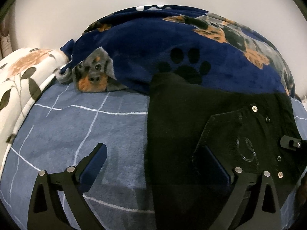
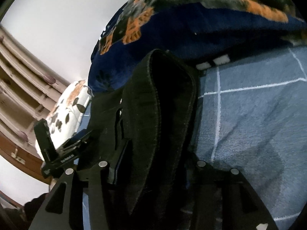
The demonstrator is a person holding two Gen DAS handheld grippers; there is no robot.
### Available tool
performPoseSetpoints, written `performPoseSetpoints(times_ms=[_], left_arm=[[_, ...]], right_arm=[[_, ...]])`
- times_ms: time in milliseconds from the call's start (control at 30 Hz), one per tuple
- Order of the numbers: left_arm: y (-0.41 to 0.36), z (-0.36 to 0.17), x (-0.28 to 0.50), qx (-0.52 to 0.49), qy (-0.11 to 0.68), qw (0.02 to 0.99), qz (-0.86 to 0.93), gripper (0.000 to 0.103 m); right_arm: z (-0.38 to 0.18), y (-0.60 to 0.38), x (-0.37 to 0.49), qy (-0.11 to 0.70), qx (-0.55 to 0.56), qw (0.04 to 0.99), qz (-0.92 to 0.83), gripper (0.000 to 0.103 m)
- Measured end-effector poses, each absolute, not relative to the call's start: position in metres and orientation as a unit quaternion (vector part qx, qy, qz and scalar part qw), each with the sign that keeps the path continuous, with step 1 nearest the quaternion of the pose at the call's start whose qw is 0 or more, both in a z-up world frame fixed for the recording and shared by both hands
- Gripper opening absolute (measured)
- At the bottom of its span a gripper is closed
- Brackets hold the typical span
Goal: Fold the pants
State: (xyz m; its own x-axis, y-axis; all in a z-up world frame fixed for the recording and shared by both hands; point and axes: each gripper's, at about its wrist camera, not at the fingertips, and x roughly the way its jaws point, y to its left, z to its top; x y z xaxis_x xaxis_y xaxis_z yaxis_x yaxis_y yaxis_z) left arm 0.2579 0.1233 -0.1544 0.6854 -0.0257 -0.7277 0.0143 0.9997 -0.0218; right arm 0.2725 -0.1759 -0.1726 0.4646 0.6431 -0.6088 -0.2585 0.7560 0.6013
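The black pants (image 1: 184, 115) lie on the blue checked bed cover (image 1: 76, 126), with a back pocket and rivets at the right. My left gripper (image 1: 153, 153) is open and low over the bed, its left finger (image 1: 94, 161) over the cover and its right finger (image 1: 214, 164) over the pants' pocket. In the right wrist view the pants (image 2: 153, 115) rise in a thick folded bunch between my right gripper's jaws, which are shut on them (image 2: 153, 172). The right gripper's tip (image 1: 291, 143) shows at the pants' right edge in the left wrist view.
A navy dog-print blanket (image 1: 172, 44) is heaped along the far side of the bed, against a white wall. A white floral pillow (image 1: 21, 76) lies at the left. The left gripper (image 2: 57, 153) shows left of the pants in the right wrist view. Wooden furniture (image 2: 17, 88) stands beyond.
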Motion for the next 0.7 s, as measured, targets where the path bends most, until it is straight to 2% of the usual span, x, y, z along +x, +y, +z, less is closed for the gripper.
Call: performPoseSetpoints(times_ms=[100,400,467,600,667,700], left_arm=[[0.122,-0.154,0.258,-0.002,0.394,0.919,-0.006,0.1],[0.12,-0.154,0.257,0.005,0.393,0.92,0.001,0.1],[0.12,-0.153,0.256,0.008,0.391,0.92,0.005,0.1],[0.118,-0.153,0.256,0.013,0.389,0.921,0.011,0.101],[0.117,-0.153,0.256,0.018,0.387,0.922,0.014,0.101],[0.117,-0.153,0.256,0.019,0.387,0.922,0.016,0.102]], right_arm=[[-0.171,-0.171,0.271,0.434,0.204,0.837,0.264,0.045],[-0.164,-0.142,0.262,0.417,0.11,0.874,0.224,0.06],[-0.162,-0.137,0.26,0.413,0.09,0.883,0.204,0.069],[-0.161,-0.135,0.259,0.41,0.071,0.893,0.169,0.08],[-0.161,-0.133,0.258,0.411,0.058,0.898,0.145,0.094],[-0.161,-0.133,0.259,0.412,0.054,0.9,0.133,0.095]])
